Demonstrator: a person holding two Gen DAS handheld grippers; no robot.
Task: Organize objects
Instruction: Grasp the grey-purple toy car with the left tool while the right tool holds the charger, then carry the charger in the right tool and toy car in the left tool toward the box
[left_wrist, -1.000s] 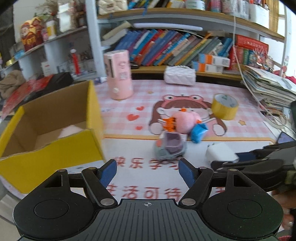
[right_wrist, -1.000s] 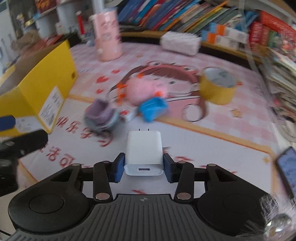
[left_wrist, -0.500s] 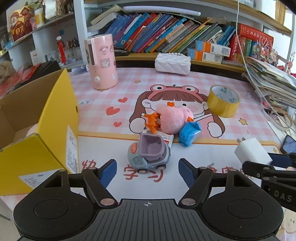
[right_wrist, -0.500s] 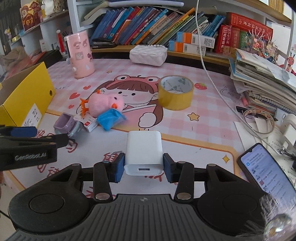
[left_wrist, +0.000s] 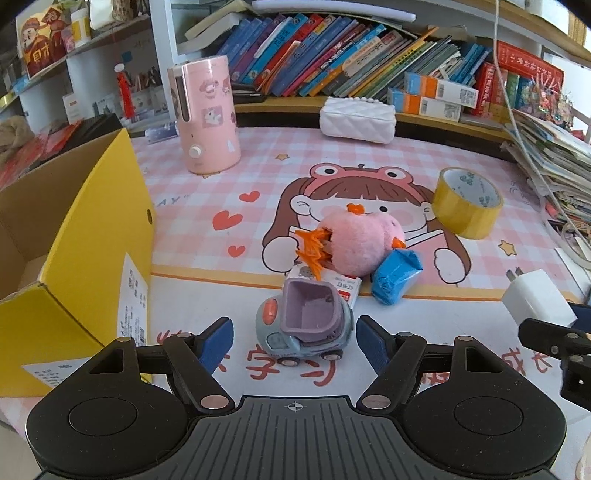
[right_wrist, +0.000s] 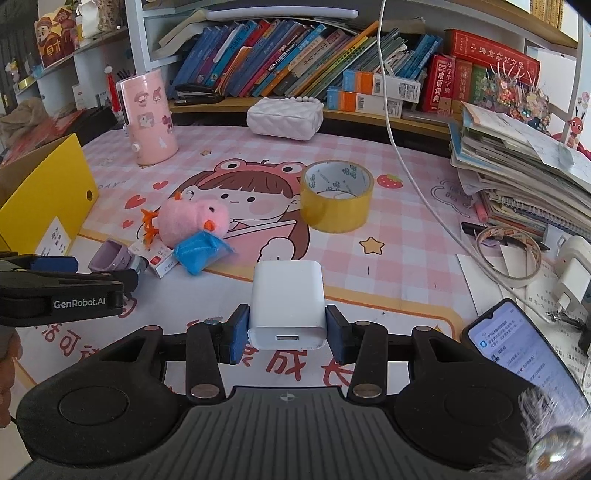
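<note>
My right gripper (right_wrist: 284, 334) is shut on a white charger block (right_wrist: 286, 302), held above the mat; the same charger (left_wrist: 535, 299) shows at the right edge of the left wrist view. My left gripper (left_wrist: 295, 341) is open, its blue pads on either side of a small blue-grey toy truck (left_wrist: 304, 325) without touching it. Behind the truck lie a small white-and-red card box (left_wrist: 341, 288), a pink plush chick (left_wrist: 360, 242) and a blue packet (left_wrist: 395, 275). A yellow cardboard box (left_wrist: 107, 236) stands open at the left.
A yellow tape roll (right_wrist: 336, 201), a pink cylinder (right_wrist: 147, 118) and a white quilted case (right_wrist: 282, 118) sit farther back. Books (right_wrist: 517, 177) are stacked at right, with a phone (right_wrist: 517, 358), a second charger (right_wrist: 572, 269) and a hanging cable (right_wrist: 402, 155).
The left gripper has swung right from the yellow box and come down close to the toy truck. The right gripper has carried the charger to the right, away from the yellow box.
</note>
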